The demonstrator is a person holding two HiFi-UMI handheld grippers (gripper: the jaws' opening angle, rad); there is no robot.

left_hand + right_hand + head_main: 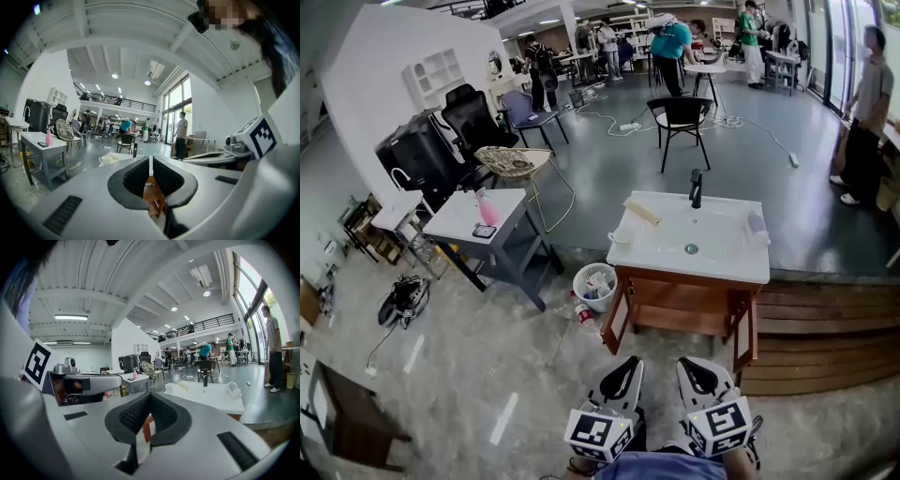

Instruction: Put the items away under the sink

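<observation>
The white sink top [727, 264] rests on a wooden cabinet [680, 305] ahead of me. Beside its black faucet [696, 187] lie a white cup [620, 238], a pale roll [642, 211] and a clear bottle [757, 223]. My left gripper [619, 380] and right gripper [698, 375] are held low in front of me, side by side and short of the cabinet. Both are shut with nothing between the jaws. The right gripper view shows its gripper [150, 397] pointing at the sink [211, 397] and cup [169, 386]. The left gripper [151, 159] also faces the sink.
A white waste basket [594, 286] and a red can [584, 313] sit on the floor left of the cabinet. A grey table [455, 225] with a pink bottle [487, 208] stands further left. Wooden steps [825, 319] adjoin the cabinet's right. A black chair [682, 117] and several people stand behind.
</observation>
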